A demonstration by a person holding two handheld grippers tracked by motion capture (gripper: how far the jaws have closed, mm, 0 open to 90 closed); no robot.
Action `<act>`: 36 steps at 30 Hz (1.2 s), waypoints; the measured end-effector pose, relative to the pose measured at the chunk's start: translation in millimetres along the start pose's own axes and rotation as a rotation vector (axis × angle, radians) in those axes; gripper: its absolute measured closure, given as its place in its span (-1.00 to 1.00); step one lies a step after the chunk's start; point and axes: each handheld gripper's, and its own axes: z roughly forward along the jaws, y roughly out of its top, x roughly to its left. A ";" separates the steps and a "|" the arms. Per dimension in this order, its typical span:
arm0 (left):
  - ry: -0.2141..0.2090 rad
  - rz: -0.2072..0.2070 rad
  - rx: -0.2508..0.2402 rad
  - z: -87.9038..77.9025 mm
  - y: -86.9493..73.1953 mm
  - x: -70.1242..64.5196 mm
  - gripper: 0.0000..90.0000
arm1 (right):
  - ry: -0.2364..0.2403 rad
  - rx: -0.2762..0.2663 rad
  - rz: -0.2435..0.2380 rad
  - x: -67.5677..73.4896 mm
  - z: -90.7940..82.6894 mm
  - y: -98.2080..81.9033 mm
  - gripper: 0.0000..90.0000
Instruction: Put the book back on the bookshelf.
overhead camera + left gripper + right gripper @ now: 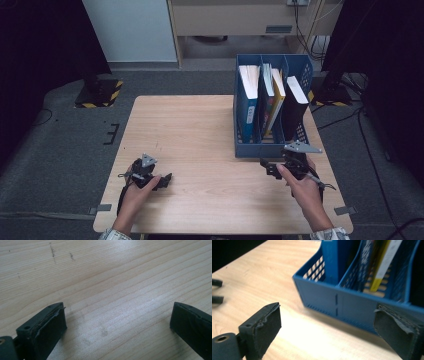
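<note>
The blue file rack (260,145) stands on the far right part of the worktop (200,140), upright, with three compartments open to the top. A blue-covered book (248,97) stands in the left compartment, two thinner books, one with a yellow spine (276,102), in the middle one, and a black book (296,105) in the right one. The right gripper (274,167) is just in front of the low front wall of the rack, near but not touching it. In the right gripper view its jaws stand wide apart with nothing between them, and the front wall of the rack (352,302) fills the space beyond them. The left gripper (161,181) rests low over the near left part of the worktop, well apart from the rack. Its jaws are also wide apart and empty, with only bare wood (112,290) under them.

The work in hand seems to be a reach of the right gripper toward the rack or one of its books. The risk is that the jaws come in too low and meet the front wall. Then the light plastic rack could slide back on the smooth wood or tip, and the books inside could lean or fall. A grip on a book's top edge alone may also slip, because the books stand close together. The left gripper is too far away to steady the rack.
</note>
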 end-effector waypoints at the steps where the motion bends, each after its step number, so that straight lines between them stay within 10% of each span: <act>1: 0.000 0.000 0.000 0.0 0.0 -0.1 -1.00 | 0.006 0.021 -0.012 3.1 2.1 -7.0 -0.81; 21: -0.004 0.004 0.001 0.0 0.1 -0.3 -1.00 | 0.090 0.204 -0.151 48.8 50.7 -37.1 -0.76; 36: -0.007 0.007 0.001 0.2 0.3 -0.6 -1.00 | 0.138 0.235 -0.178 74.3 84.2 -37.7 -0.78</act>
